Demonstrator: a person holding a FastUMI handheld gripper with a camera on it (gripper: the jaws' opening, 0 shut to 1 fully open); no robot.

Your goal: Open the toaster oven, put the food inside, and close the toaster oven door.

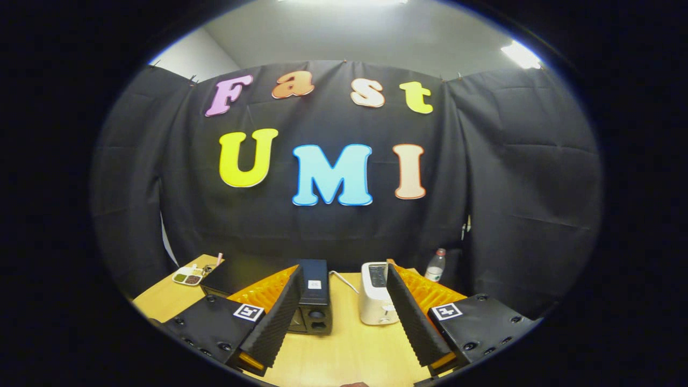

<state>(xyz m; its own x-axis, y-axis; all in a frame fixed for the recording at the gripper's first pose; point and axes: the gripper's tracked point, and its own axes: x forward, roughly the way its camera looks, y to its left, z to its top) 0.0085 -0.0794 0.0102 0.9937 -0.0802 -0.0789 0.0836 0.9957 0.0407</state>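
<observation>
Facing black toaster oven, fingers apart

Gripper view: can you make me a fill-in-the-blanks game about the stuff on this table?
1. The gripper has its fingers spread ____, holding nothing.
2. The black oven stands behind the ____ finger.
3. The toaster beside the oven is coloured ____.
4. The bottle by the wall stands beyond the ____ finger.

Missing words: open; left; white; right
</observation>
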